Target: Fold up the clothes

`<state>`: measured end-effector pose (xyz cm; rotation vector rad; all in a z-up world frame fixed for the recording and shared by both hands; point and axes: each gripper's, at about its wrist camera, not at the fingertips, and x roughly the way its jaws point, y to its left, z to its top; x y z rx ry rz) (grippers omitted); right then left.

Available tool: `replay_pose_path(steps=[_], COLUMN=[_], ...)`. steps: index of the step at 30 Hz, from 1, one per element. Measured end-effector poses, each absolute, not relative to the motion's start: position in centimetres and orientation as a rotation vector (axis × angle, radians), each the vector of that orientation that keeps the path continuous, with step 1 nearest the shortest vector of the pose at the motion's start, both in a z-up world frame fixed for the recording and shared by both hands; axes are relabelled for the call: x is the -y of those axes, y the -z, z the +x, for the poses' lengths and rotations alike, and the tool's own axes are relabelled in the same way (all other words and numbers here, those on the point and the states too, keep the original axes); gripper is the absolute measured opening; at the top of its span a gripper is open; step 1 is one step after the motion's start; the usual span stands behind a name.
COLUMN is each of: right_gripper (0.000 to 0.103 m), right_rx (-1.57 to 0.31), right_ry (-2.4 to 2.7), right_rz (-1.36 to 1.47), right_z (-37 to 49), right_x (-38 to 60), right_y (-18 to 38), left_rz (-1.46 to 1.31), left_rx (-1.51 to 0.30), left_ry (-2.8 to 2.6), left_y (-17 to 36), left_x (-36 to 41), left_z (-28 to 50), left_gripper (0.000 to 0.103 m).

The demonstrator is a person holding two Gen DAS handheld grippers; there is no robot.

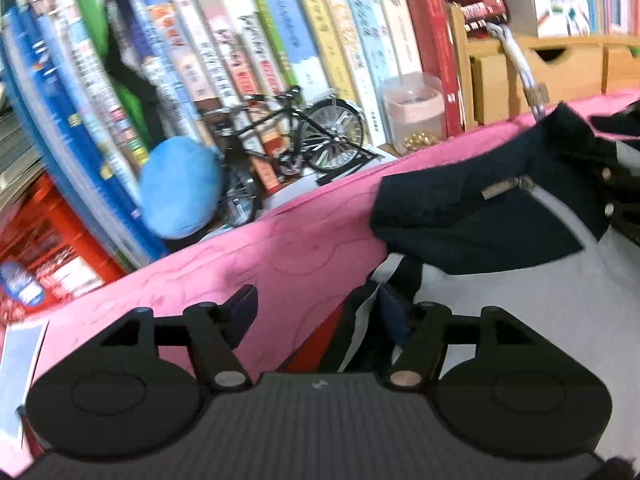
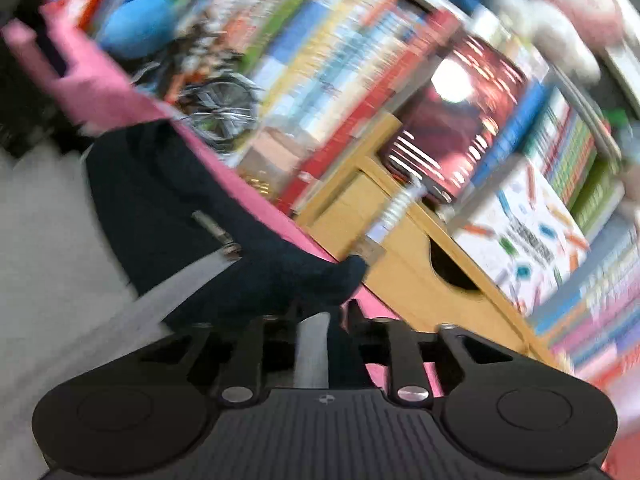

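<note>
Blurring smears nearly the whole right wrist view, so only large shapes can be read there. Lying on a pink cover (image 1: 240, 248), filling the 2 to 5 o'clock part of the left wrist view: a grey and navy jacket (image 1: 460, 232), cut off by the right and bottom edges. Full outline hidden, so long axis only roughly judged: navy collar end toward 1 o'clock, next to the shelf side, grey body running down toward 5 o'clock and out of sight. Metal zip pull (image 1: 504, 188) near the collar, slanted toward 2 o'clock.

Left gripper (image 1: 320, 312) at 6 o'clock, fingers (image 1: 244, 308) apart, bare pink cover showing between them. Bunched folds of dark, grey and red cloth just beside the right-hand finger; cannot tell whether touching.

Right gripper (image 2: 316, 320) low at 6 o'clock in its own view, fingertips buried under navy cloth, with a grey strip between them. Cannot tell whether clamped on the jacket or merely around it. Same jacket there stretching from 9 o'clock to centre, one navy corner pointing to 3 o'clock over the cover's edge.

Behind the cover, at 10 to 1 o'clock of the left wrist view: leaning books (image 1: 248, 40), a model bicycle (image 1: 304, 136), a blue cushion (image 1: 180, 188), a clear jar (image 1: 414, 116) and a wooden drawer box (image 1: 560, 68). Book titles too blurred to read.
</note>
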<state>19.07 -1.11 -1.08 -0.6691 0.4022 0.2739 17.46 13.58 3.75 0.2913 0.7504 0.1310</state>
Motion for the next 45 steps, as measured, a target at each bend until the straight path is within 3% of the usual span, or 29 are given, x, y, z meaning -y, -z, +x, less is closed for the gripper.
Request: replay_pose_path(steps=[1,2,3,4,7,10,15,20,24,25,26,27,28,29,30,33,36,42,45], right_gripper=[0.076,0.092,0.094,0.094,0.094,0.103,0.103,0.103,0.103,0.095,0.059,0.040,0.033,0.018,0.015,0.015,0.015,0.020,0.052], right_rx=[-0.430,-0.447,-0.441,-0.436,-0.448,-0.400,-0.350,-0.523,-0.630,-0.663,-0.707,-0.745,-0.756,-0.735,-0.698,-0.490,-0.379,-0.477,-0.532], right_ry=[-0.257,-0.260,-0.305,-0.345,-0.403,-0.411,-0.183,-0.130,-0.110,-0.112,-0.141,-0.169,-0.179,-0.162,-0.155,-0.249,-0.508,-0.804,-0.838], right_rz=[-0.612,-0.543,-0.459,-0.392,-0.244,-0.146,-0.174,-0.033,0.015,0.042,0.109,0.184,0.257,0.291,0.320,0.248,-0.084,-0.470,-0.485], right_z=[18.8,18.3,17.3,16.3,12.5,7.8,3.6,2.8,3.2,3.5,3.9,4.2,4.3,4.2,4.0,0.9,-4.3,-11.0,-11.9], right_x=[1.6,2.5,3.8,5.2,9.6,14.9,23.1,29.3,29.8,29.8,29.8,29.8,29.6,29.1,28.4,23.3,14.5,6.0,7.1], right_y=[0.0,-1.1,-2.3,-3.4,-6.3,-8.2,-8.2,-4.6,-1.5,-0.7,-0.1,0.5,0.5,0.0,-0.7,-4.9,-6.5,-0.9,0.3], left_rz=[0.281,0.273,0.283,0.291,0.287,0.254,0.247,0.259,0.193,0.167,0.138,0.109,0.085,0.094,0.103,0.118,0.109,0.091,0.081], left_rx=[-0.735,-0.718,-0.698,-0.679,-0.643,-0.634,-0.662,-0.727,-0.695,-0.692,-0.690,-0.688,-0.685,-0.680,-0.675,-0.669,-0.671,-0.677,-0.680], left_ry=[-0.123,-0.117,-0.129,-0.139,-0.084,-0.005,0.087,0.073,0.049,0.047,0.049,0.051,0.052,0.046,0.041,0.033,0.033,0.034,0.039], left_y=[-4.5,-5.2,-5.7,-6.2,-7.5,-7.7,-5.3,-2.0,-1.2,-1.1,-1.0,-0.8,-0.7,-0.7,-0.8,-0.9,-0.9,-0.9,-0.9], left_x=[-14.0,-14.4,-14.6,-14.8,-14.7,-13.8,-11.2,-9.6,-10.6,-10.9,-11.3,-11.7,-12.0,-11.8,-11.6,-11.2,-11.2,-11.3,-11.5], left_z=[16.4,15.4,14.1,12.6,7.6,2.7,-1.9,-2.5,-2.9,-2.9,-2.9,-2.9,-2.9,-2.9,-3.0,-3.1,-3.0,-2.9,-2.9], left_gripper=[0.070,0.075,0.083,0.084,0.084,0.085,0.087,0.089,0.101,0.103,0.103,0.103,0.103,0.103,0.103,0.103,0.103,0.103,0.103])
